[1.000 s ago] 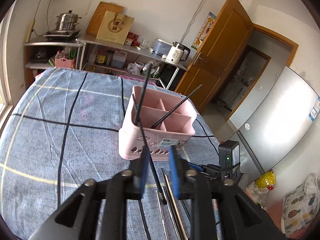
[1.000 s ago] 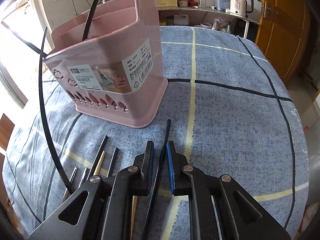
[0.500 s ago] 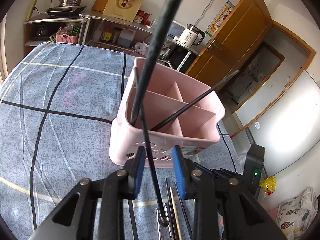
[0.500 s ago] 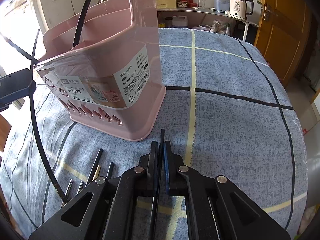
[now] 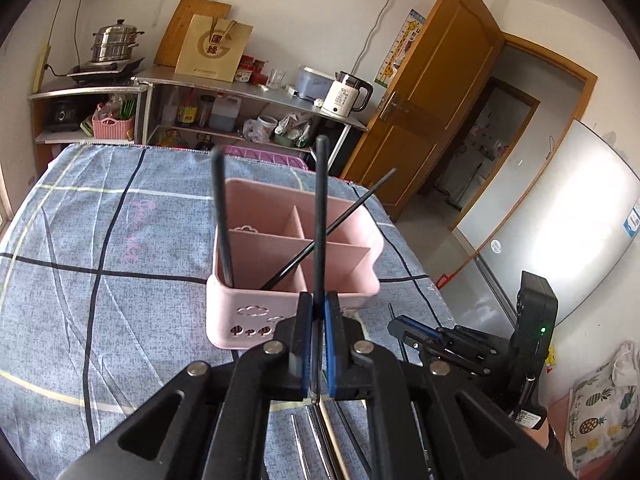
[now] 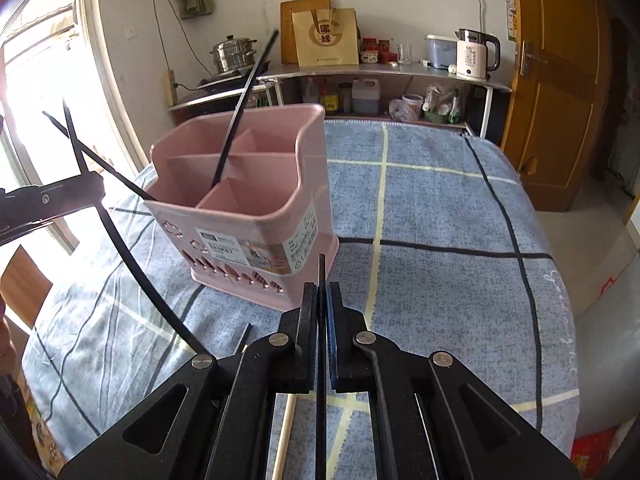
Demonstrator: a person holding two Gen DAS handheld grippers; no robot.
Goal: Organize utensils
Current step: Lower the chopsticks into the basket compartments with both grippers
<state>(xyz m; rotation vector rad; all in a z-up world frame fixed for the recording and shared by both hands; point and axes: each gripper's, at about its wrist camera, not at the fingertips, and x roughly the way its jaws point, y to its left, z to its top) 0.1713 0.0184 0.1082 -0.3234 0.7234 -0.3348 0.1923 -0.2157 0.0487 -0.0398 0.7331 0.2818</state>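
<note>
Left wrist view: the left hand-held gripper (image 5: 316, 316) pinches a black chopstick (image 5: 319, 220) pointing straight up in front of the pink basket (image 5: 256, 316) on the blue checked surface (image 5: 100, 240). The right hand-held gripper (image 6: 322, 308) clamps another black chopstick (image 6: 321, 276) along its fingers, tip aimed at the basket, where two black sticks (image 5: 222, 216) lean.

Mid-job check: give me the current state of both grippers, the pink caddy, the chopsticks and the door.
left gripper: shut on a black chopstick, held upright
right gripper: shut on another black chopstick
pink caddy: upright on the tablecloth
chopsticks in caddy: two, leaning in compartments
loose utensils: lying flat on the cloth
wooden door: open
</note>
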